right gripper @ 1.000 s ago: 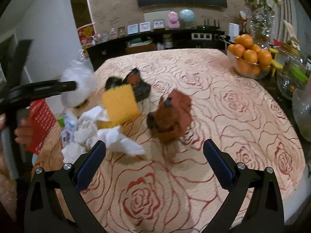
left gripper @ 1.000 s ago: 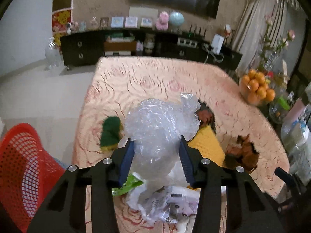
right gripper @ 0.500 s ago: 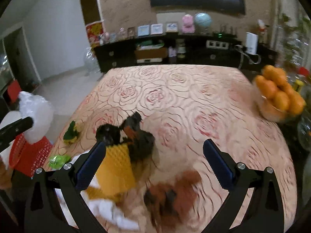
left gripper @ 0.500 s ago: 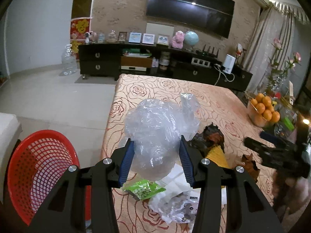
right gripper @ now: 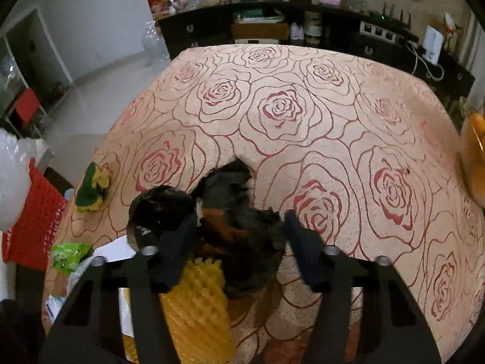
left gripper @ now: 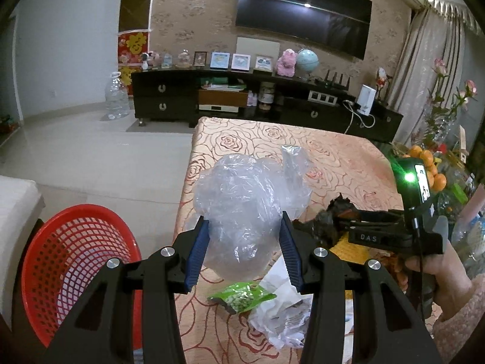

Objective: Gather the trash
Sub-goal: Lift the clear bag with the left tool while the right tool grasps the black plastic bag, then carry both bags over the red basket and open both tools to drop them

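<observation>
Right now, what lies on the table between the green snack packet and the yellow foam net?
Crumpled white paper lies between the green snack packet and the yellow foam net, best seen in the right wrist view.

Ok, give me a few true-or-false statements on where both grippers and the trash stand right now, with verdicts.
1. The left gripper is shut on the clear plastic bag. True.
2. The red basket sits on top of the table. False: it stands off the table's edge, lower, beside it.
3. The right gripper has the dark crumpled wrapper between its jaws, which have just been closing. True.
4. The green snack packet is already in the basket. False: it lies on the tablecloth, below the held bag.
5. The yellow foam net lies on the table near the right gripper. True.
</observation>
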